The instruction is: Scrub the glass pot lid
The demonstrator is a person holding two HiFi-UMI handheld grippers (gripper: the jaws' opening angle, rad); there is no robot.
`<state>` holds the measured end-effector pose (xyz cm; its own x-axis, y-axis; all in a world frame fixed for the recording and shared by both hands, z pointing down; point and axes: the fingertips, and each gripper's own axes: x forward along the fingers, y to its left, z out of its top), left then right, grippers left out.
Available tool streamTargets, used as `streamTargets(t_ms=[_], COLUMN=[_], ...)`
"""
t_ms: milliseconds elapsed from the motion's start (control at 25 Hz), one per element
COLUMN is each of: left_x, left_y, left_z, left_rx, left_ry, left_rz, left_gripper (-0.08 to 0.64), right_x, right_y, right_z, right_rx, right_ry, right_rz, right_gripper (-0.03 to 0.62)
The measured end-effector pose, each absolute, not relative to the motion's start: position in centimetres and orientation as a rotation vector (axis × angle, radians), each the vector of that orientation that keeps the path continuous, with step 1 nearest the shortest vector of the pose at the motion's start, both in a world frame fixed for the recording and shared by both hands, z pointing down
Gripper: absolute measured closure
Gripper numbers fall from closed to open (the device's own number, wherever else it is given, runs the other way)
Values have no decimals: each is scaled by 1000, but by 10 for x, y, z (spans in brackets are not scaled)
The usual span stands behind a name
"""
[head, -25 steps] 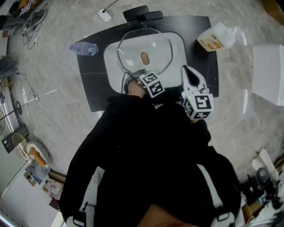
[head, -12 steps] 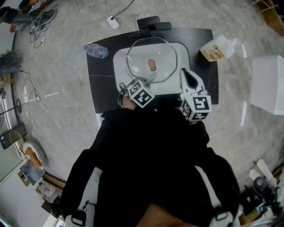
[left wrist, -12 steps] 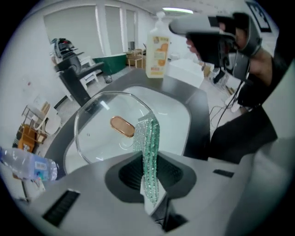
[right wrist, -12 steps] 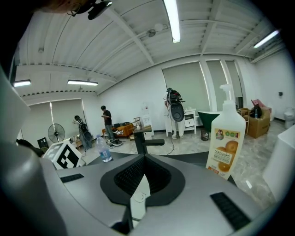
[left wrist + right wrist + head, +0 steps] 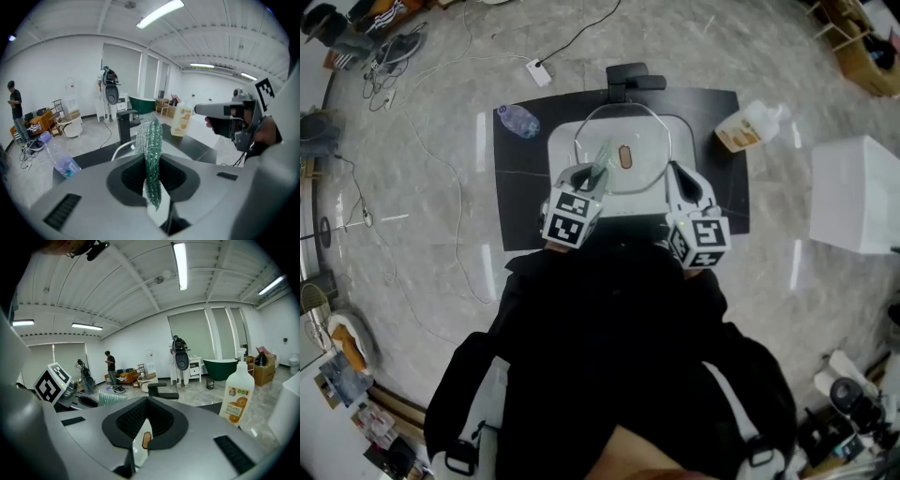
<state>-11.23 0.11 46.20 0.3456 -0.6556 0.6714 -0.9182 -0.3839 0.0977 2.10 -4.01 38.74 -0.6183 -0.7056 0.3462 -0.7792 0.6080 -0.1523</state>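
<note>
A big flat black surface (image 5: 514, 211) lies on the floor, and a white square basin (image 5: 562, 141) sits on it. The round glass pot lid with a brown knob (image 5: 642, 141) rests inside the basin. The left gripper (image 5: 592, 173) is clenched on a shiny green and silver mesh scrubber (image 5: 151, 154), which hangs over the lid's near edge. The right gripper (image 5: 675, 173) is beside the lid with its jaws a little apart and nothing in them.

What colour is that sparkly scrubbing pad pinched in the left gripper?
The sparkly scrubbing pad is green and silver, clearest in the left gripper view.
</note>
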Motion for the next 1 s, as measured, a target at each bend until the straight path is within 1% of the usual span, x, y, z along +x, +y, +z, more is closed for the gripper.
streamTargets(t_ms=[360, 520, 720, 1000], left_x=[-142, -153, -165, -173], left_y=[-6, -4, -2, 2], left_z=[381, 354, 337, 325], left_rx=[2287, 2333, 2347, 2360], left_ry=[-1603, -1696, -1763, -1831], left_rz=[387, 276, 203, 190], left_gripper=[506, 506, 506, 505], right_x=[-16, -34, -38, -38], right_y=[-34, -31, -32, -36], right_z=[346, 331, 324, 320], right_rx=[1240, 1223, 1239, 1258], right_ry=[-2675, -2710, -2719, -2734], right_rz=[331, 271, 247, 251], right_gripper=[592, 592, 592, 592])
